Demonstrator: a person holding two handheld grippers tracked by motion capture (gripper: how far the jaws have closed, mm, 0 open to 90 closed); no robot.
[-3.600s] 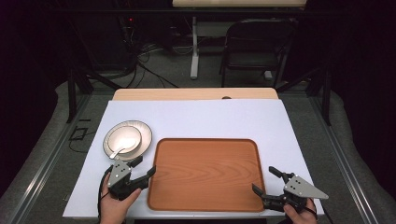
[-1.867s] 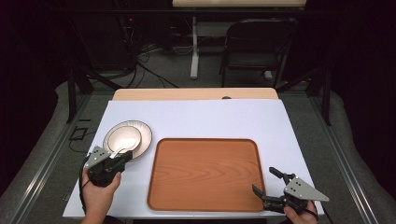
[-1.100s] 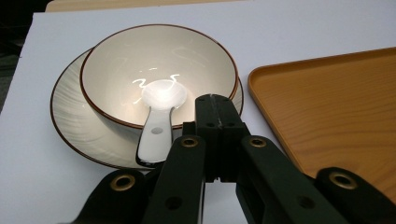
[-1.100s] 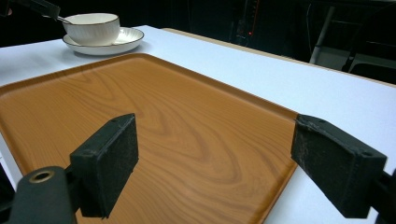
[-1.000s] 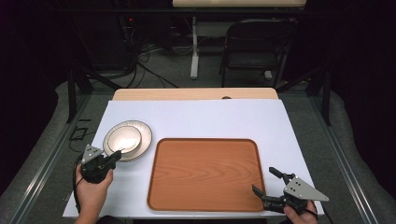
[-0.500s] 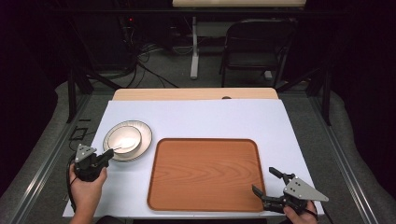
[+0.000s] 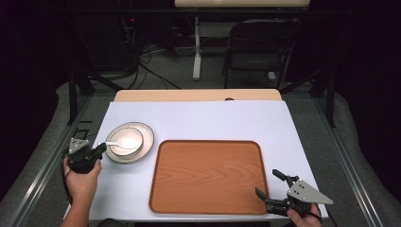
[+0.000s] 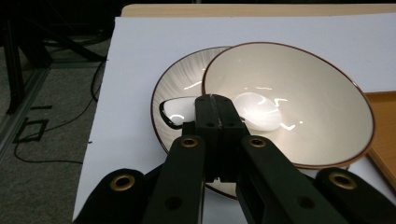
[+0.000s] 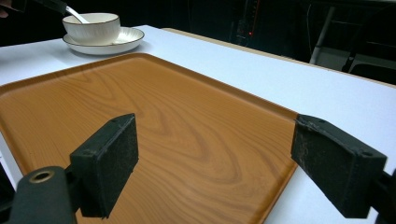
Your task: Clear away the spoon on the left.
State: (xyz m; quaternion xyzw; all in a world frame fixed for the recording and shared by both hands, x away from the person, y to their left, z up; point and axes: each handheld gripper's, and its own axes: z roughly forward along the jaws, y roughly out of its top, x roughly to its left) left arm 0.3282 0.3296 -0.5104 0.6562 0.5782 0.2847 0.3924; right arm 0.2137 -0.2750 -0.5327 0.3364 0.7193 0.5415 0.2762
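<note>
Left tool (image 7: 98, 150) has moved left off the tray (image 7: 208, 176), now clamps the spoon (image 8: 254, 112) handle at the bowl (image 8: 299, 93) rim.

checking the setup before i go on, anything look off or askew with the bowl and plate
Slightly. The bowl sits off-centre on the plate, shifted toward its left side, and in the left gripper view it seems tipped. A white spoon lies in it, its handle at the shut left gripper. No spill or damage shows.
</note>
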